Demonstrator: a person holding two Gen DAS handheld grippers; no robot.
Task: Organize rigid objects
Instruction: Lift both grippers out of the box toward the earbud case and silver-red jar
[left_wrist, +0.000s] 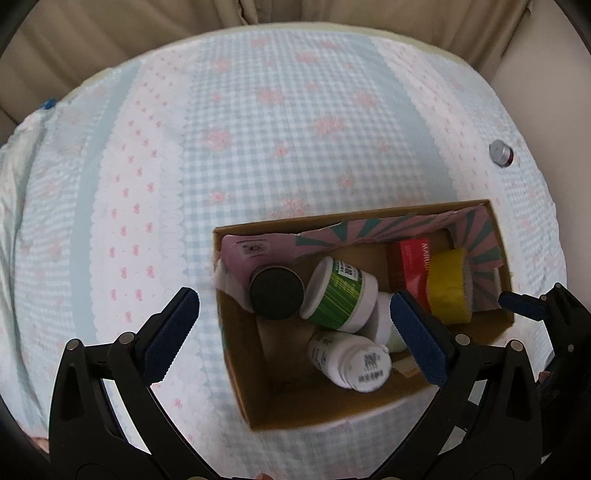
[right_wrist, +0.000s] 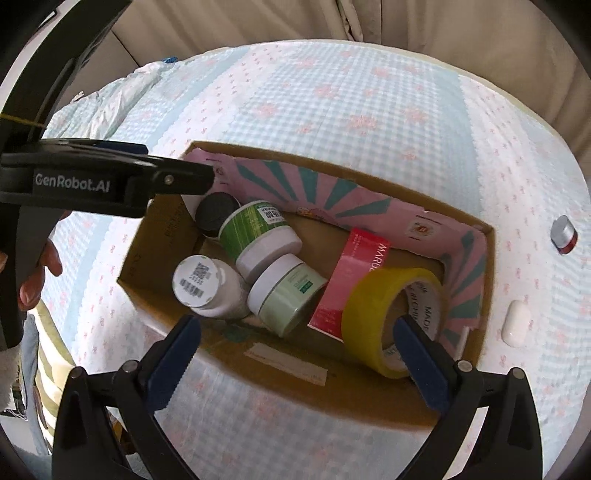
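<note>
Both grippers, left gripper (left_wrist: 295, 325) and right gripper (right_wrist: 297, 354), hover spread apart above the cardboard box (right_wrist: 155, 254).

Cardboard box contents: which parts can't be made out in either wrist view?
- Pale green jar: in the left wrist view, mostly hidden behind the left gripper finger and the white bottle.
- Red carton: lower end covered by the yellow tape roll; lettering cut short.
- Black-lidded jar: only the lid shows.
- Cardboard box floor: largely covered.
- White bottle's label: too small to read.
</note>
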